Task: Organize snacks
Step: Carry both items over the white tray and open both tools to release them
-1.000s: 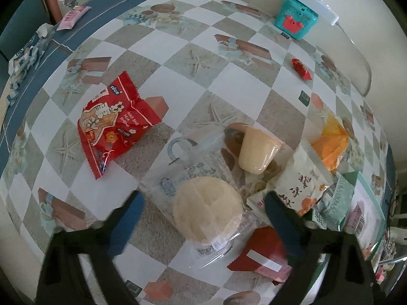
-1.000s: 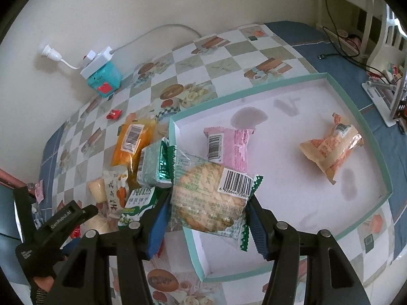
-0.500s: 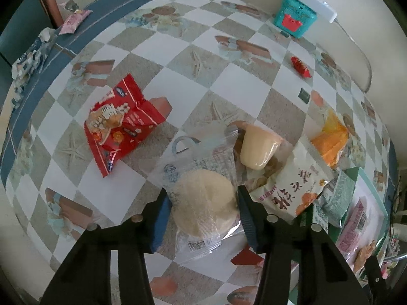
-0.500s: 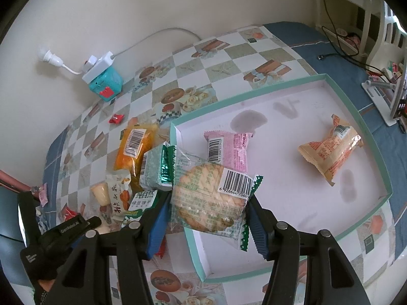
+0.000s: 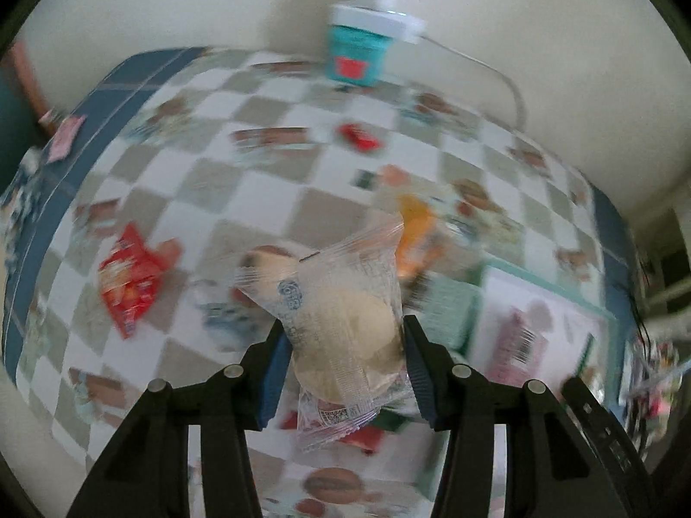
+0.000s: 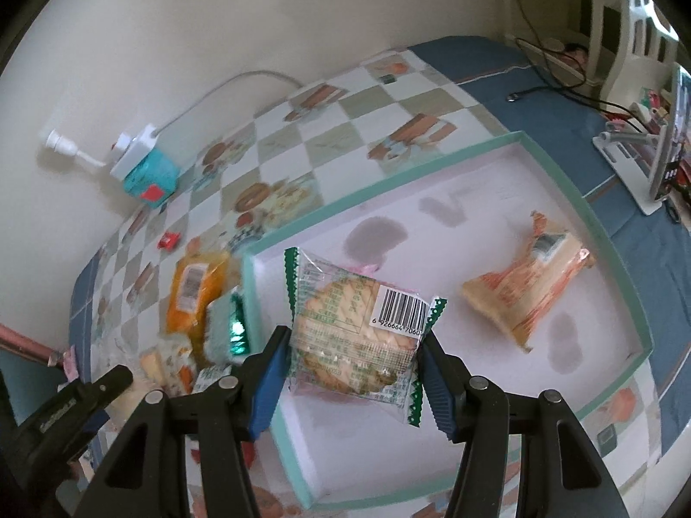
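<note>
Checkered bench below, my left gripper clamps the pale bun packet and my right gripper the cracker packet, both bound for the teal-rimmed tray.

**A checked worktop against a cream wall**

We see a worktop covered in a cloth of white and grey-beige checks printed with seaside pictures, bordered in blue. It stands against a plain cream wall. At the wall, a white power strip lies on top of a small teal box, its white cable curving along the wall's foot. Past the worktop's far blue edge we make out black cables and a white stand. The light is soft and even.
</note>
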`<action>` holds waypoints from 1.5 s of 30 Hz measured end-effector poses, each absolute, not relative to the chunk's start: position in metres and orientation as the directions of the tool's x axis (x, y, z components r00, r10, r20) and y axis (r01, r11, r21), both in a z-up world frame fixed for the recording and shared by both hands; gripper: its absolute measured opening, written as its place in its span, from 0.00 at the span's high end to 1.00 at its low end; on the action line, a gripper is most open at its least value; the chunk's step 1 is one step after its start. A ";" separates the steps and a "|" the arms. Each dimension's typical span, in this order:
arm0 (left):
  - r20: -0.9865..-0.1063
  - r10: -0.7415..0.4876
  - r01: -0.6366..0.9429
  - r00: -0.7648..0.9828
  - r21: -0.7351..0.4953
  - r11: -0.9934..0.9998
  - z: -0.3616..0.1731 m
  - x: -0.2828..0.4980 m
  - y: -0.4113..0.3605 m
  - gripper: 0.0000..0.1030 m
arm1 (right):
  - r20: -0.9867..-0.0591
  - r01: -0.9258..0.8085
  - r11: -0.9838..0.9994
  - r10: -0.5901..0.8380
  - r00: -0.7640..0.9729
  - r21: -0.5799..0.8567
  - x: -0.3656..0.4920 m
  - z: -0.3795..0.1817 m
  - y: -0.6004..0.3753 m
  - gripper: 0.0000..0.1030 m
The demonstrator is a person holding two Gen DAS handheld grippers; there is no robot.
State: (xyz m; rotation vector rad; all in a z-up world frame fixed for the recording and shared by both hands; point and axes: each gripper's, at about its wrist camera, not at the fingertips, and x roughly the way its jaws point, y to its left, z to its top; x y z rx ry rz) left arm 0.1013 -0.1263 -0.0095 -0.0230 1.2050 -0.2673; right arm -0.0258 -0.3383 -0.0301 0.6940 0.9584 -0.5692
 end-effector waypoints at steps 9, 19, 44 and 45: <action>-0.927 -0.250 0.380 0.281 -0.132 0.916 -0.013 0.080 -0.210 0.49 | -0.874 0.748 0.606 -0.170 0.456 0.273 -0.033 -0.034 -0.387 0.41; -0.918 -0.320 0.465 0.236 -0.183 0.866 -0.018 0.071 -0.269 0.49 | -0.873 0.778 0.571 -0.200 0.444 0.264 -0.035 -0.042 -0.427 0.41; -0.916 -0.358 0.493 0.181 -0.231 0.839 -0.024 0.065 -0.292 0.31 | -0.897 0.826 0.516 -0.218 0.383 0.227 -0.053 -0.051 -0.458 0.34; -0.917 -0.357 0.484 0.179 -0.233 0.844 -0.023 0.067 -0.288 0.31 | -0.899 0.826 0.517 -0.218 0.381 0.224 -0.054 -0.050 -0.458 0.34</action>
